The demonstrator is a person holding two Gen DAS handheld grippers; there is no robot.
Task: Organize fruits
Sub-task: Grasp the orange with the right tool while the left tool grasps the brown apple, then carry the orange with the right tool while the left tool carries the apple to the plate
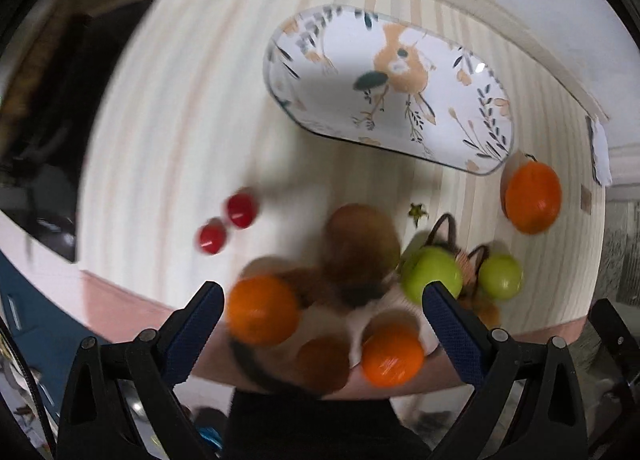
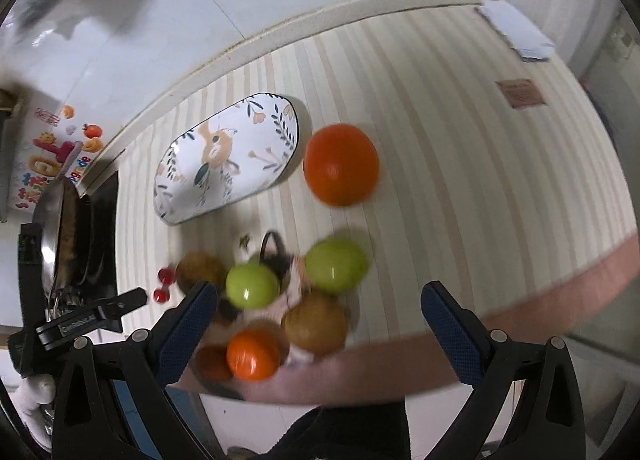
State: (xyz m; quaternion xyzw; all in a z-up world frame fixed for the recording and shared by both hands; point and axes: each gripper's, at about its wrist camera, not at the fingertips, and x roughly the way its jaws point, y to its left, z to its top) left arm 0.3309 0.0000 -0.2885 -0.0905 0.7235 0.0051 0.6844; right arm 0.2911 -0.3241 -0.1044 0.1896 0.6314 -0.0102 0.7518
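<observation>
Both grippers, left [image 1: 322,300] and right [image 2: 318,298], fingers wide apart and empty, hover over the fruit pile [image 2: 280,300]; plate [image 2: 228,158] bare, likely the destination.

both grippers' fingers [image 1: 208,308] [image 2: 444,312] wide apart

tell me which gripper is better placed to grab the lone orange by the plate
Right, probably. In the right wrist view the lone orange sits ahead of the open right gripper, just beside the plate. In the left wrist view it lies far off to the side of the open left gripper.
</observation>
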